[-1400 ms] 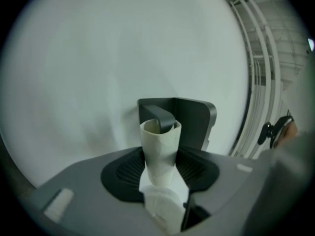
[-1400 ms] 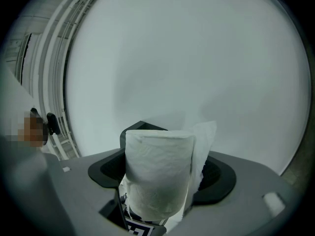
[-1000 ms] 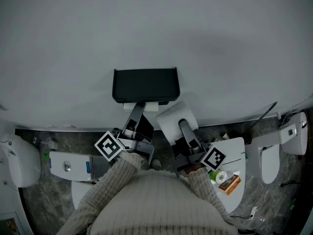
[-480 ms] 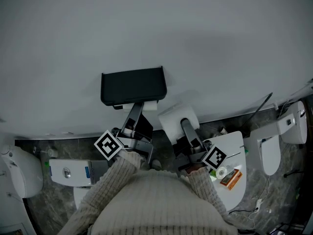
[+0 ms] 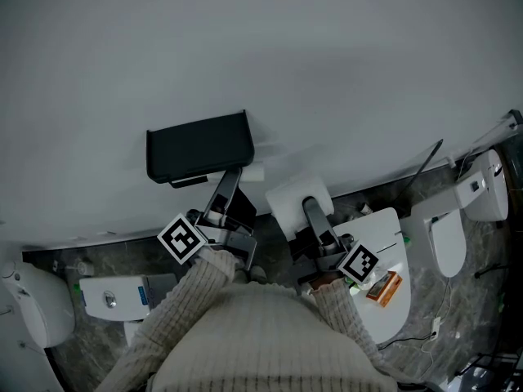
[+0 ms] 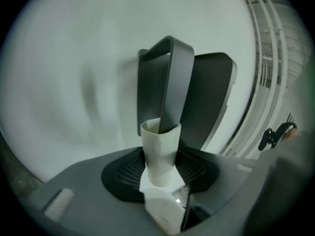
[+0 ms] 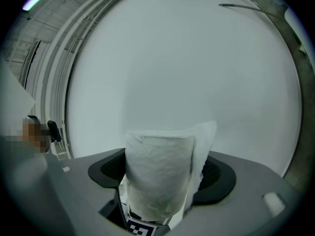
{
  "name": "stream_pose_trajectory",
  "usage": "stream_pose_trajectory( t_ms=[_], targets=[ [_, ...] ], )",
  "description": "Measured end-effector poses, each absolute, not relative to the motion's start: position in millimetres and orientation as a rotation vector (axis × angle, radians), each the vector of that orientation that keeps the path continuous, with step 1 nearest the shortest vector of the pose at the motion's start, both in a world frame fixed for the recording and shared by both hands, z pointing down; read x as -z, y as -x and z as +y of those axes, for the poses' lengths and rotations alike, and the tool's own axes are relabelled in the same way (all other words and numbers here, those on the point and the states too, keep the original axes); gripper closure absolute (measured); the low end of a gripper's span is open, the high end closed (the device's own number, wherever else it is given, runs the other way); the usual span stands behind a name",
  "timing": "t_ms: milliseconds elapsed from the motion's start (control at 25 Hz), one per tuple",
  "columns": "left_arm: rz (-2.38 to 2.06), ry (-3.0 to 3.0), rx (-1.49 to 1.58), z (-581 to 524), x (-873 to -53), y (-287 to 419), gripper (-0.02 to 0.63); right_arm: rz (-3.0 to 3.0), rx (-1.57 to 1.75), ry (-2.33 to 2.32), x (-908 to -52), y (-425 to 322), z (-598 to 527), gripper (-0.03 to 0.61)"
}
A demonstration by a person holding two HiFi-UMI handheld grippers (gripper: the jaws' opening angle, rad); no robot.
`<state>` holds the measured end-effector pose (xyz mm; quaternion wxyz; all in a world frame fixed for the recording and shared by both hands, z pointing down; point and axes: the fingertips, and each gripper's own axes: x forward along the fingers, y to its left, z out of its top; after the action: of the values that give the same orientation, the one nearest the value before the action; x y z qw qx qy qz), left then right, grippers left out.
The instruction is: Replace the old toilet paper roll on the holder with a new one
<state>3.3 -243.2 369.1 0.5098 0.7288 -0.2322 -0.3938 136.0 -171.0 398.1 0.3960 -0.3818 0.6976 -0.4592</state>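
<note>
the left gripper [image 5: 232, 178] is clamped on the empty cardboard tube [image 6: 160, 154], at the right end of the black holder [image 5: 198, 145] on the wall [image 5: 343, 72]; the holder's grey bar [image 6: 172, 82] reaches into the tube's open end. the right gripper [image 5: 309, 205] grips the new roll [image 7: 157, 176], held just right of the holder, clear of it.

one holder [image 5: 198, 145], one roll [image 5: 296, 202], one core [image 6: 160, 154]

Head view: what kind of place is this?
Likely a bathroom, maybe a fixtures showroom: several toilets on a dark stone floor, a black paper holder on the wall, a fresh toilet roll.
</note>
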Motion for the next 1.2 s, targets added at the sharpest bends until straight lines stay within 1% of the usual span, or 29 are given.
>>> stream_pose_trajectory(
  t_ms=[360, 560, 960, 1200],
  targets=[
    [-0.471, -1.773, 0.877, -223.4, -362.7, -51.6, 0.439, 1.715, 1.113, 1.036, -394.7, -174.9, -142.0, 0.187],
    [-0.434, -1.753, 0.838, -234.9, -374.3, -54.3, 0.439, 1.681, 1.108, 1.079, -404.9, -172.1, -149.1, 0.187],
    [-0.396, -1.742, 0.785, -219.0, -381.0, -72.2, 0.439, 1.623, 1.078, 1.129, -405.0, -189.1, -135.1, 0.187],
    [-0.407, -1.729, 0.778, -216.3, -388.0, -65.1, 0.439, 1.583, 1.072, 1.155, -410.4, -194.2, -131.6, 0.187]
  ],
)
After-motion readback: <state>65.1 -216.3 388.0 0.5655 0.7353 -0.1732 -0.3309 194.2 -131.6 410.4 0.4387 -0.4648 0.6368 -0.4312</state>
